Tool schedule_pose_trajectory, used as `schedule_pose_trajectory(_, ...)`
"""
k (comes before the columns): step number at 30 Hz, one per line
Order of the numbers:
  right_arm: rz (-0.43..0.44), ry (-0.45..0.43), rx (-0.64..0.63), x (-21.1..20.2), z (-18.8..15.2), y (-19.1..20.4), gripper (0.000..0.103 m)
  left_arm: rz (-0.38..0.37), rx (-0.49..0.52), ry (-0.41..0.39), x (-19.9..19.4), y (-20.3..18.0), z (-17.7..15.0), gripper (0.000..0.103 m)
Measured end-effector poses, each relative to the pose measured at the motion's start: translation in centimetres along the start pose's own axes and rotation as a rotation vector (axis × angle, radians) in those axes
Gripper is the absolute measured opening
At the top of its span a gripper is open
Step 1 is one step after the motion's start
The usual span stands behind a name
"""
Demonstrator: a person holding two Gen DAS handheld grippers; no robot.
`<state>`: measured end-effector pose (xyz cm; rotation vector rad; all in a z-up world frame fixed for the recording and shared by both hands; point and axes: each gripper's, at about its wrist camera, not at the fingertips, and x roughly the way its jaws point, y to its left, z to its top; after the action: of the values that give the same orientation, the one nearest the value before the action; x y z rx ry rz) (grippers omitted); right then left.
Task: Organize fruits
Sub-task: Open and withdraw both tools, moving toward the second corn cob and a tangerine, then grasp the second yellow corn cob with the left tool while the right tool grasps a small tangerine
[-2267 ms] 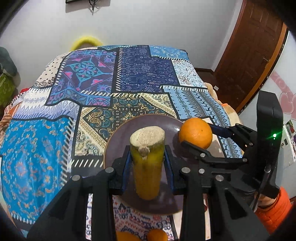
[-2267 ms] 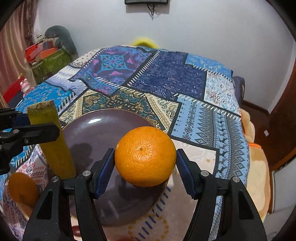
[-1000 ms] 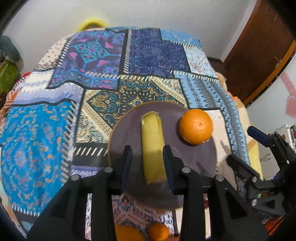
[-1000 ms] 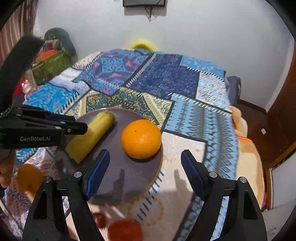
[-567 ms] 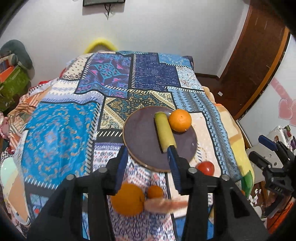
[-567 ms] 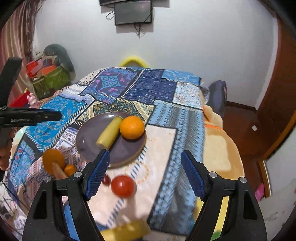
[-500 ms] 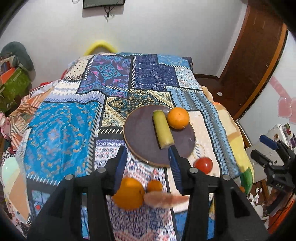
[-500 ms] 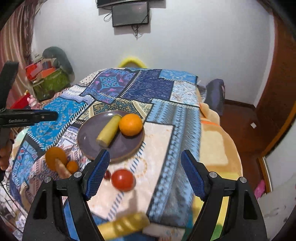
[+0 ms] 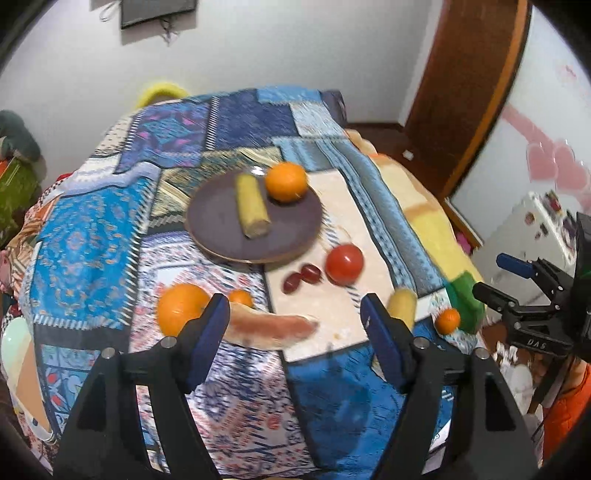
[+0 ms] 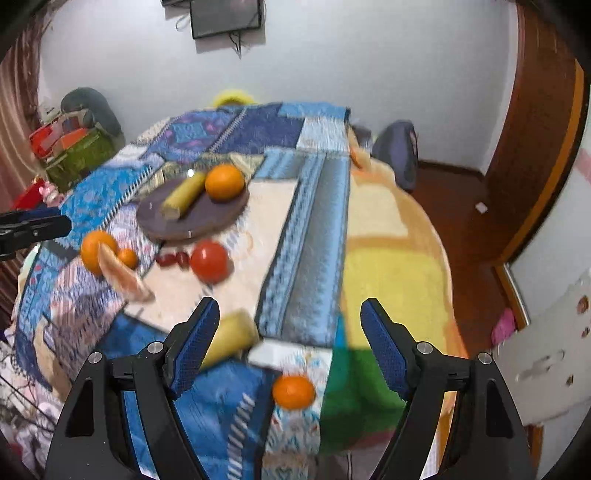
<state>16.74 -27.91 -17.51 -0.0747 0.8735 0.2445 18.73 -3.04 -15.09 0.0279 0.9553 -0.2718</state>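
Note:
A dark purple plate [image 9: 221,236] [image 10: 221,218] on the patterned bedspread holds a yellow-green cut fruit piece [image 9: 252,210] [image 10: 183,195] and an orange [image 9: 286,181] [image 10: 224,182]. Loose on the spread lie a tomato [image 9: 344,263] [image 10: 209,261], two grapes [image 9: 301,277], a large orange [image 9: 181,308] [image 10: 95,248], a small orange [image 9: 241,297], a pinkish wedge [image 9: 269,326] [image 10: 122,275], another yellow piece [image 9: 402,304] [image 10: 232,338] and a small orange [image 9: 447,320] [image 10: 293,392] near the front edge. My left gripper [image 9: 295,339] and right gripper [image 10: 290,339] are both open, empty, pulled back above the near fruits.
The bed [image 9: 85,229] fills the middle; a yellow and green blanket [image 10: 391,280] hangs on its right side. A wooden door [image 9: 469,85] stands at right, bags and clutter [image 10: 74,144] at left, a wall screen [image 10: 225,16] behind.
Both grippers let go of the yellow piece and the orange on the plate, then pulled back and up. Now both jaws stand wide and more loose fruit shows near the front edge.

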Motion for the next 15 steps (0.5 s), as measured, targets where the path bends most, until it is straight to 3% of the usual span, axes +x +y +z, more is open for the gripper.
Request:
schedule_pose_trajectory(7,0.022,0.068,0.019,1.1,-3.3,-0.5,0.073,-0.058,0.049,0.081,3.2,-4.2,-0.9,0.073)
schedule_pose_trajectory(15,0.089,0.158,0.070,3.7,-6.2,-1.1,0.053,-0.066,0.112,0.162,7.2,-7.8,-1.9,0.073)
